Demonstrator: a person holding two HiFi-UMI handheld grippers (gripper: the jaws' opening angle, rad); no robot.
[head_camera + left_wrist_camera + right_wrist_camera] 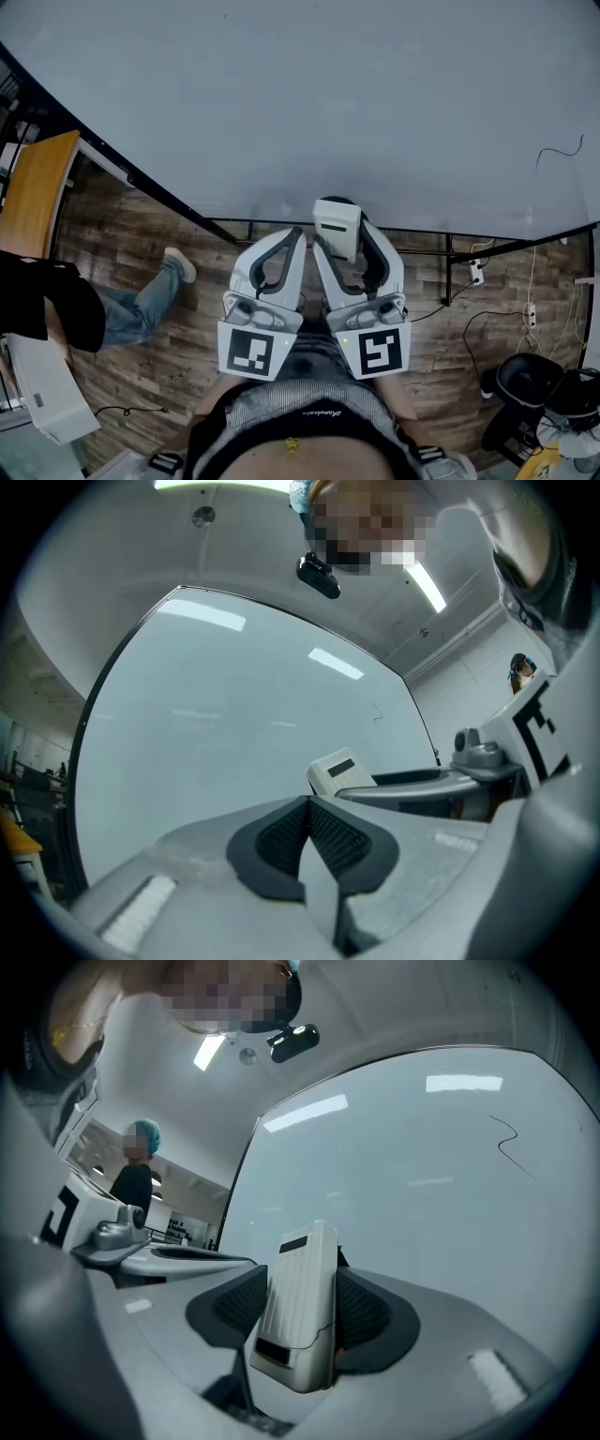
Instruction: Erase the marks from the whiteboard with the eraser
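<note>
Eraser [298, 1309]: a white ribbed block with a dark slot near each end. It stands upright between the ribbed black pads of the right tongs [343, 236], which are closed on its two long sides. Its upper end rises clear above the pad tips.

Left tongs [307, 829]: fully closed, pad against pad, with nothing between them. They are held just beside the right tongs, on their left, and the two sets of tips are near each other.

Whiteboard [309, 103]: a broad pale surface in a dark frame, lying beyond the tips of both tongs. No view shows whether the eraser meets the board.

Mark [560, 150]: a thin dark squiggle high on the board, well away to the right of the right tongs and close to the board's right edge. The right gripper view shows it above and to the right of the held eraser.

Surroundings: a wood-plank floor [112, 234] lies beneath the tongs. The jeans-clad legs [141, 302] and light shoe of a seated person are to the left of the left tongs. Cables [469, 323] trail to the right of the right tongs.
</note>
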